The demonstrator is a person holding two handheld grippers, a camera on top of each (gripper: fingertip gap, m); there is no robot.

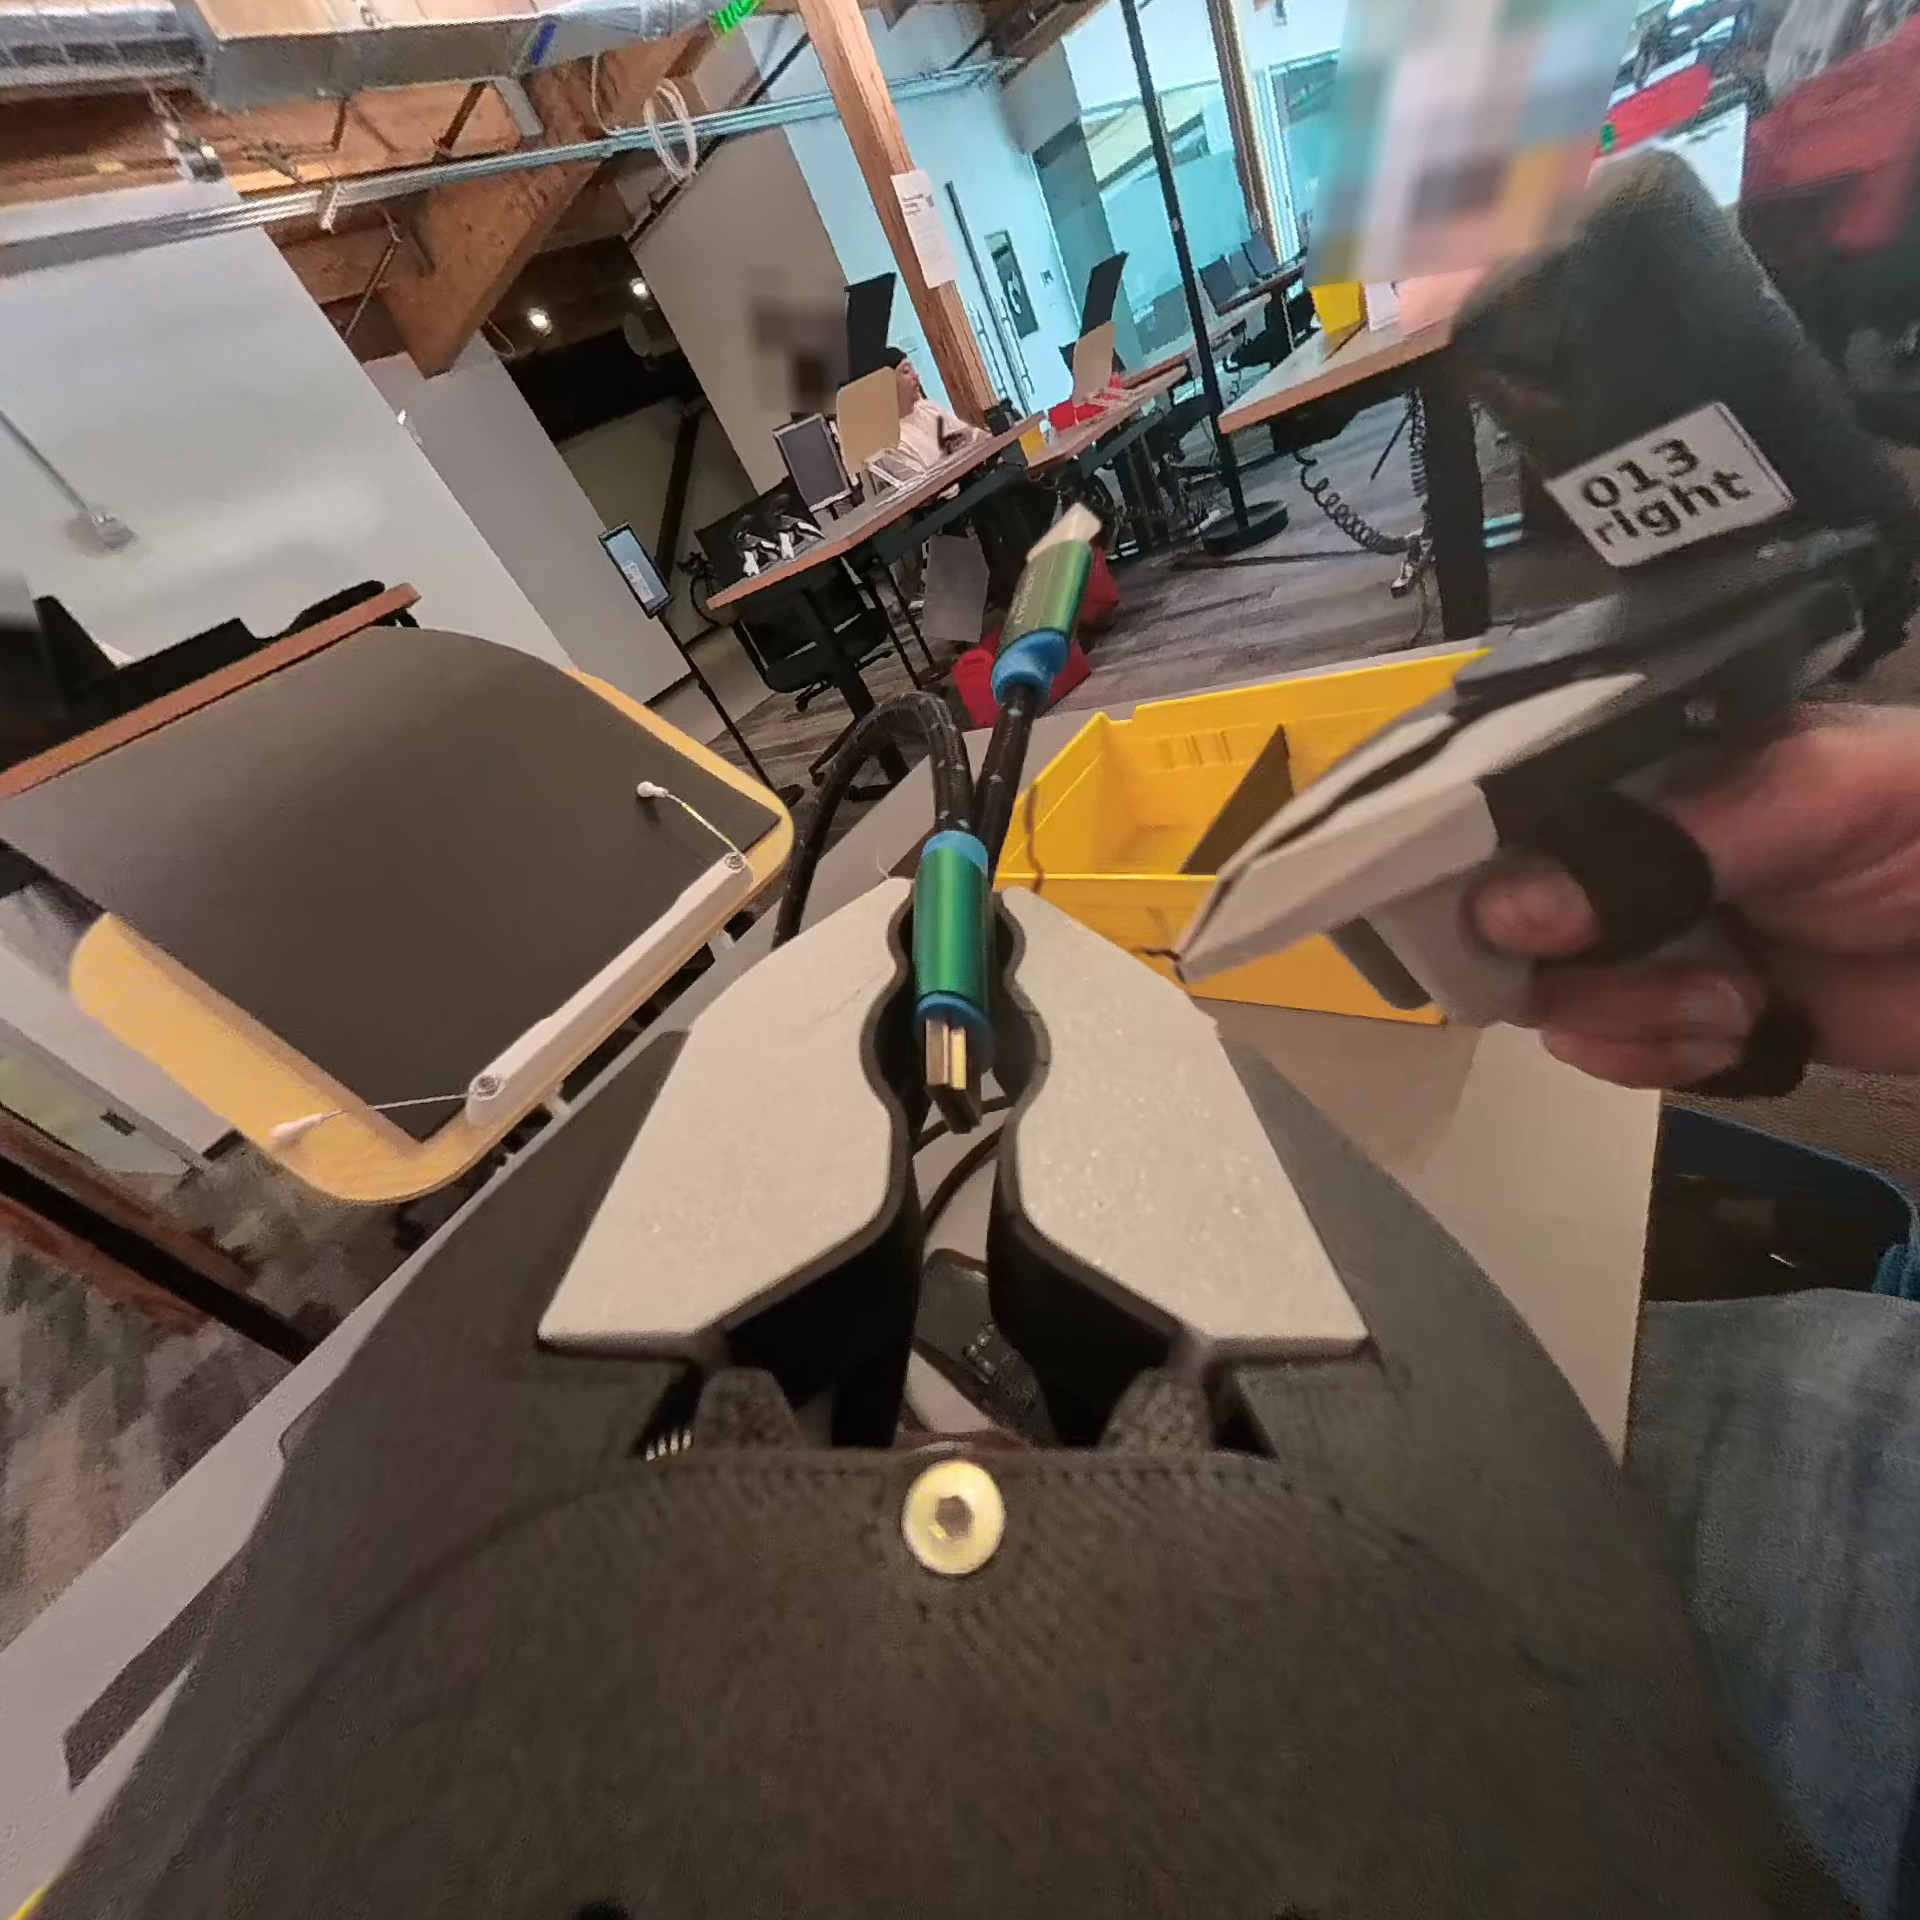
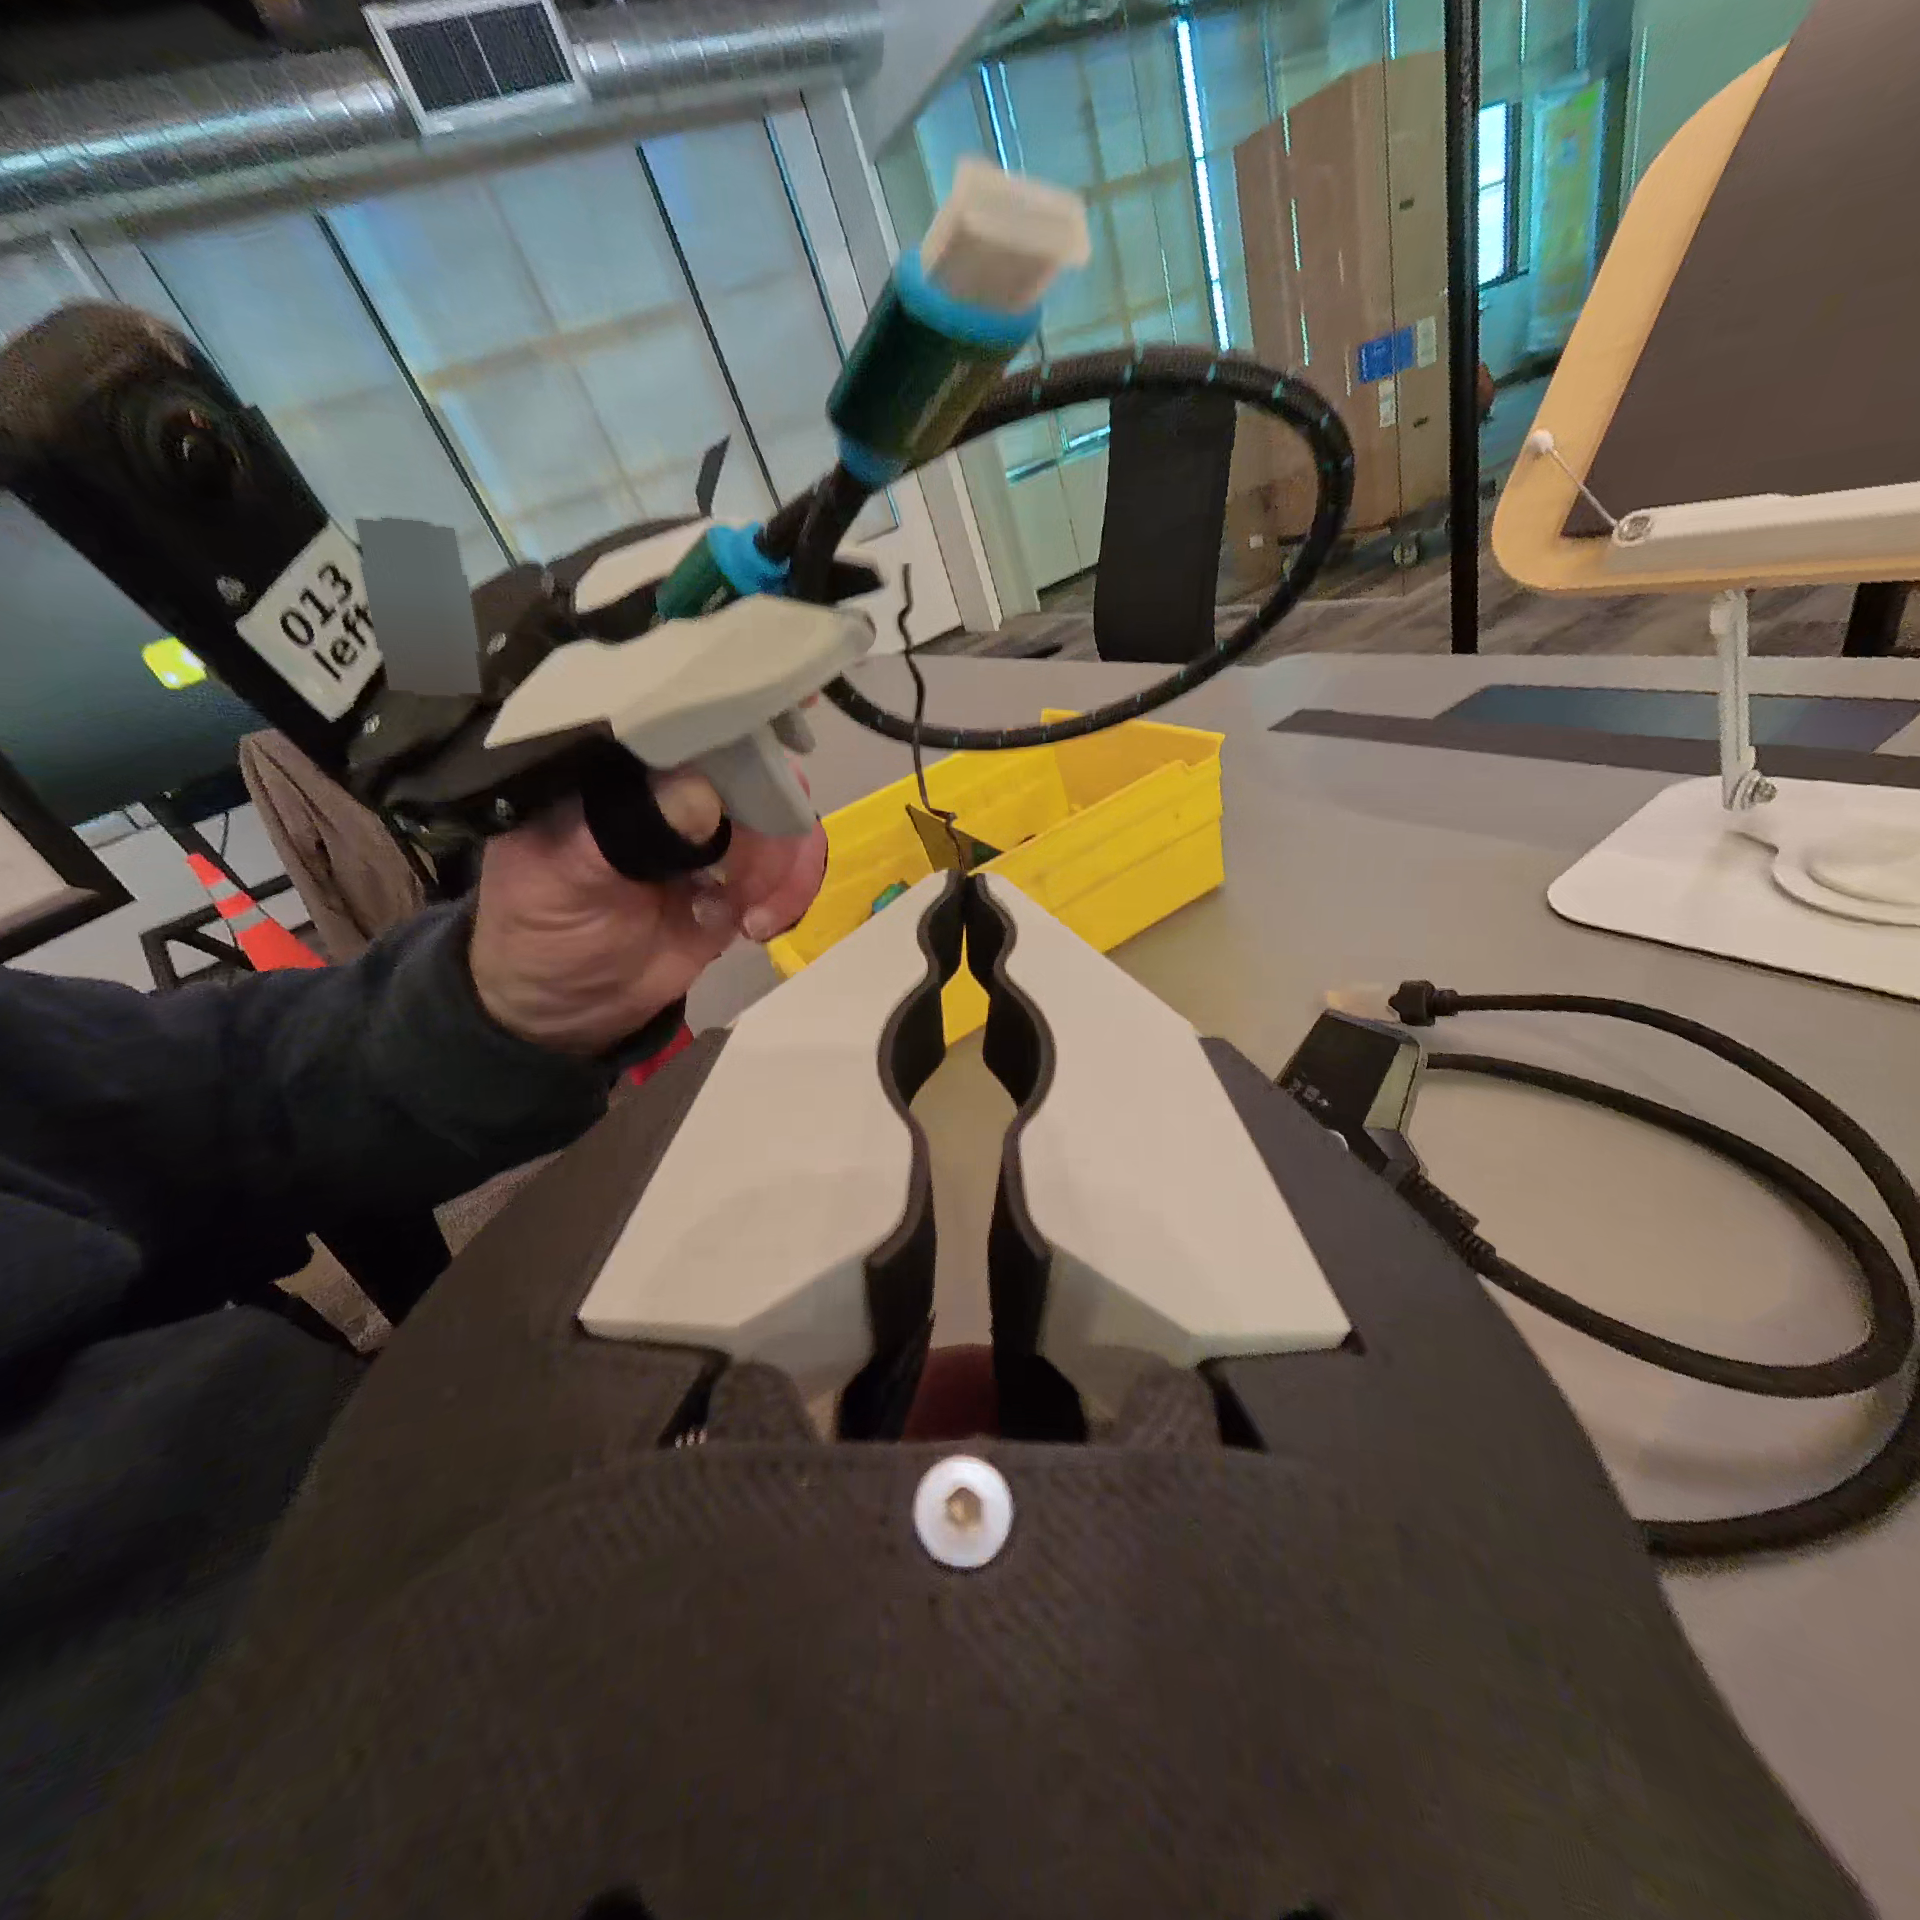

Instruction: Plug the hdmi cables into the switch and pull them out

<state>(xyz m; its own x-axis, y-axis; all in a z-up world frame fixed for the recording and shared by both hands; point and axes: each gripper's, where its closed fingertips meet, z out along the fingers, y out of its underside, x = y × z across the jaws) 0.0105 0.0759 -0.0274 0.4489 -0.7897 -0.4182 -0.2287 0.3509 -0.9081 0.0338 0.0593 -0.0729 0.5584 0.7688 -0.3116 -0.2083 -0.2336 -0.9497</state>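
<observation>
At frame centre, our left gripper pinched the green HDMI plug; the right gripper was pressed together, empty. The plug seemed rigid and slick, its braided cable springy, so we judged the barrel the best hold.

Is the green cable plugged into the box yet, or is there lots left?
Not yet. The left gripper holds the green metal HDMI plug, its bare tip pointing back at the camera. The right gripper is shut and empty. The small black switch box lies waiting on the grey table; plugging and unplugging both remain.
</observation>
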